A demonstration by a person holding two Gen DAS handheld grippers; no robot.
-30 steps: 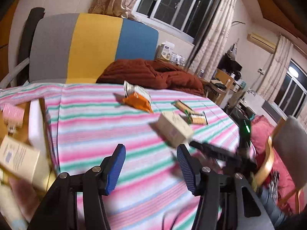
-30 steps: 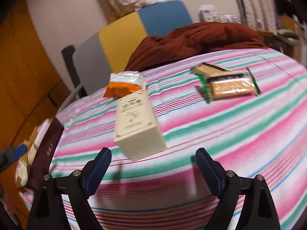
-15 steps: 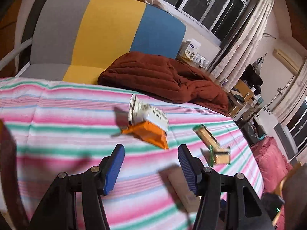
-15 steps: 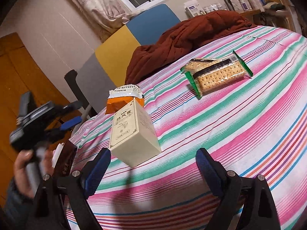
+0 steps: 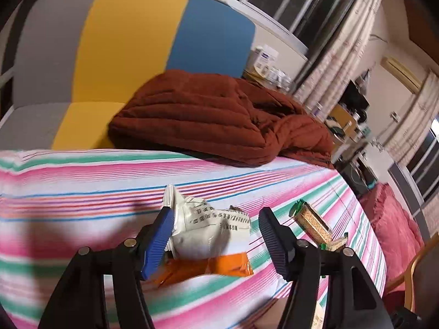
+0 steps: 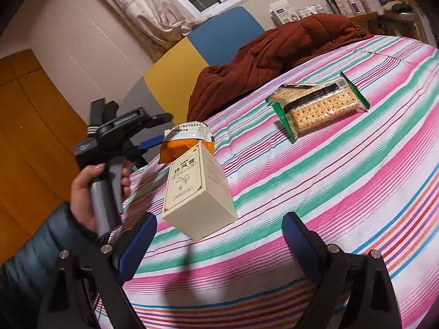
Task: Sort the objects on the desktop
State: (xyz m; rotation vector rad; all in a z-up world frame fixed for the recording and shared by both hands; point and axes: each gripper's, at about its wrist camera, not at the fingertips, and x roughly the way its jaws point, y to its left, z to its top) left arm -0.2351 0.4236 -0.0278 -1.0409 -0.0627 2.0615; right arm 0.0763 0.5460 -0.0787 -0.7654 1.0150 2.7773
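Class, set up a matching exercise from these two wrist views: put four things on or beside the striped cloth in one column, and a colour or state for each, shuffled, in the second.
1. snack bag
2. cream box
3. cracker pack
4. quilted jacket

A. green ends
B. between the open left gripper fingers
C. rust-brown, heaped
D. nearest the open right gripper

Pairs: 1-B, 2-D, 3-A, 4-C

Dark windows (image 5: 288,2) with pale curtains (image 6: 142,8) ahead of me, grey-yellow-blue sofa (image 5: 131,44), rust quilt (image 5: 214,115), orange wooden doors (image 6: 30,126) on my left.
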